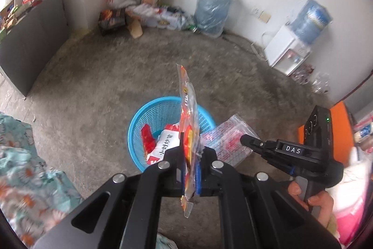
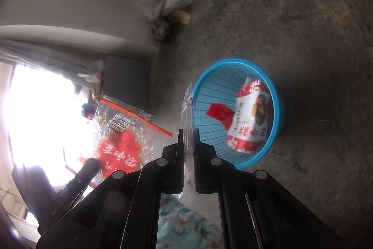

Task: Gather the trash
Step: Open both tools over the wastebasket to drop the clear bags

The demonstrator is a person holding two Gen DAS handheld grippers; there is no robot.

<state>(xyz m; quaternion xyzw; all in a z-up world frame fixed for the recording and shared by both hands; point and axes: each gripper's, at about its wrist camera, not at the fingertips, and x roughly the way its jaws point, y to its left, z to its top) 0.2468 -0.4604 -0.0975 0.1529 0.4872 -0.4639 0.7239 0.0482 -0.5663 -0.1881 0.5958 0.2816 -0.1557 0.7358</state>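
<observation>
A blue mesh basket (image 1: 139, 123) stands on the concrete floor and shows in the right wrist view (image 2: 277, 109) too. It holds a white and red snack bag (image 2: 247, 123) and a red wrapper (image 2: 219, 112). My left gripper (image 1: 191, 151) is shut on an orange and clear wrapper (image 1: 187, 113), held edge-on above the basket. My right gripper (image 2: 188, 134) is shut on a clear plastic bag with red print (image 1: 229, 139), held just beside the basket's rim. In the right wrist view the left gripper's wrapper (image 2: 123, 139) hangs to the left.
Water jugs (image 1: 213, 8), a white dispenser (image 1: 286, 50) and piled bags (image 1: 149, 13) line the far wall. A grey cabinet (image 1: 30, 39) stands at left. Floral fabric (image 1: 25, 169) lies near left. An orange object (image 1: 345, 127) is at right.
</observation>
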